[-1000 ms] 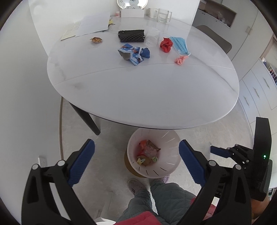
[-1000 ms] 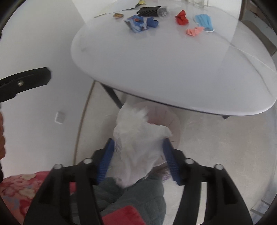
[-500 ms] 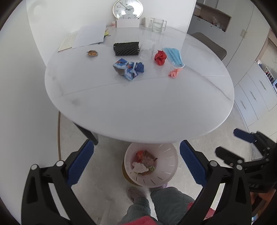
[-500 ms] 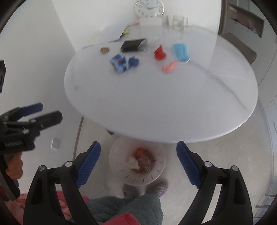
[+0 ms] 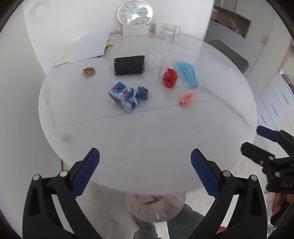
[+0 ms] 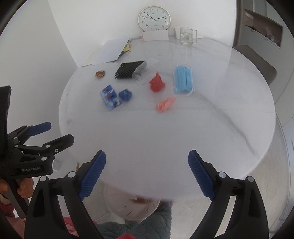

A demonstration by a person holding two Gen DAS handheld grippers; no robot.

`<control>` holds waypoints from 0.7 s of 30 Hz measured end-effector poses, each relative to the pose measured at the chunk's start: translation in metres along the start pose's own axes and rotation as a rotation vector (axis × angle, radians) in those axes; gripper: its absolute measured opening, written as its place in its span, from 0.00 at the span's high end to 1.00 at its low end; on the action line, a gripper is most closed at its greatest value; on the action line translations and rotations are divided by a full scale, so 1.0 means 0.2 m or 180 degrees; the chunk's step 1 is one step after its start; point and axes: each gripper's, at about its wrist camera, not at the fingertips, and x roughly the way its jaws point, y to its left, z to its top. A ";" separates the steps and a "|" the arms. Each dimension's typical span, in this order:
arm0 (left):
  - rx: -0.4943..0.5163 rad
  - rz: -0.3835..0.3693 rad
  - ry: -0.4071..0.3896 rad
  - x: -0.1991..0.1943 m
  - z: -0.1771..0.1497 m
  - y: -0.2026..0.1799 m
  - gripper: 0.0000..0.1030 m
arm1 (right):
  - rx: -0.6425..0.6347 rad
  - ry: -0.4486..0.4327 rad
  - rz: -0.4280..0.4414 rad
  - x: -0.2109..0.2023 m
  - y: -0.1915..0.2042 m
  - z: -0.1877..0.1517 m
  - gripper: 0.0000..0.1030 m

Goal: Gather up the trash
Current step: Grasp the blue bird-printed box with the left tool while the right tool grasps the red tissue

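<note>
Hovering over the near edge of the round white marble-look table point(image 5: 147, 139), both grippers were empty. The right gripper point(image 6: 147, 172), which a second earlier had pinched a crumpled white tissue above the pale pink slotted waste bin point(image 5: 156, 207), stood with its blue pads wide apart and nothing between them; the tissue lay in the bin, now mostly hidden under the table rim. Judgement: one piece delivered, next pick pending. The left gripper point(image 5: 145, 172) was likewise spread wide and held nothing.

Trash remaining on the table, counted:
- crushed blue printed carton point(image 5: 124, 97), one, with one smaller blue scrap point(image 5: 142, 93) touching it;
- red crumpled wrapper point(image 5: 170, 78), one;
- light blue pleated face mask point(image 5: 187, 75), one, just beside the red wrapper;
- salmon-pink crumpled paper point(image 5: 186, 98), one;
- small brown-and-gold snack wrapper point(image 5: 88, 71), one;
- black ribbed foam sleeve point(image 5: 129, 65), one;
- clear crinkled plastic cup point(image 5: 153, 68), probably one, blurred.

Not trash, apparently: round wall clock point(image 5: 135, 12), one; glass mugs point(image 5: 169, 32), two; white paper sheets point(image 5: 90, 47), a loose stack.
</note>
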 end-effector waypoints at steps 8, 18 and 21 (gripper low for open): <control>-0.0530 0.0305 0.0067 0.36 0.33 0.02 0.08 | -0.0395 0.0134 0.0277 0.31 -0.20 0.43 0.12; -0.1488 0.0497 0.0421 0.84 0.60 0.25 0.08 | -0.0787 0.0397 0.0590 0.93 -0.21 0.84 0.19; -0.1683 0.0579 0.0542 0.93 0.62 0.29 0.11 | -0.0789 0.0496 0.0620 1.06 -0.19 0.89 0.27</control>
